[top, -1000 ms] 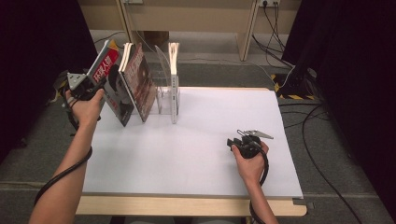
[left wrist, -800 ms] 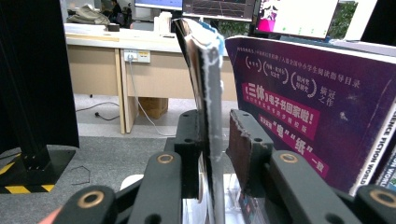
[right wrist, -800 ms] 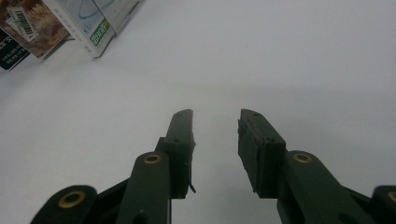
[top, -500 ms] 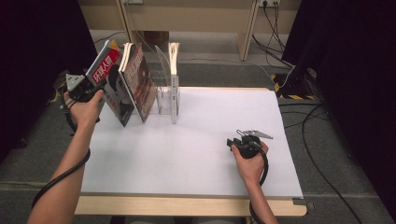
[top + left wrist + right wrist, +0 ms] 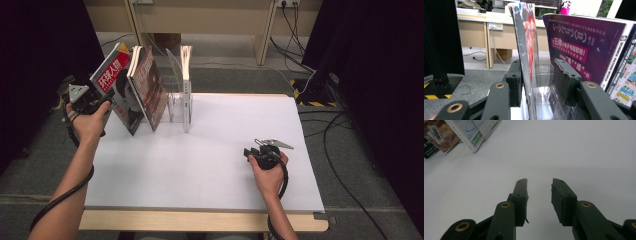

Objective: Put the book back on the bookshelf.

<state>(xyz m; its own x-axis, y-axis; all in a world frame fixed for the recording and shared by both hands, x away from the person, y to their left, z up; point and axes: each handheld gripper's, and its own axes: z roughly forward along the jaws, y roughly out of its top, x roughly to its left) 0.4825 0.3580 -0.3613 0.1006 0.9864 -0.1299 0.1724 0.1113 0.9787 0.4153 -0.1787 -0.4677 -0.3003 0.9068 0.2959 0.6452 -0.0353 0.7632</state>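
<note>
On the white table (image 5: 210, 165), a clear rack (image 5: 176, 90) props 3 books; the leftmost magazine (image 5: 116, 85) leans outward, thin, floppy and glossy, best pinched near its spine. The left gripper (image 5: 537, 80) straddles its edge, not clamped; the right gripper (image 5: 539, 195) rests released.

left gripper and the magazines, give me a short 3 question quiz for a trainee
1. True or false: the left gripper has a thin magazine between its jaws.
2. Where does the right gripper sit? A on the white table, holding nothing; B clamped on a book.
3. What clear thing keeps the books upright?

Key: 1 true. 2 A. 3 the clear acrylic book rack.
</note>
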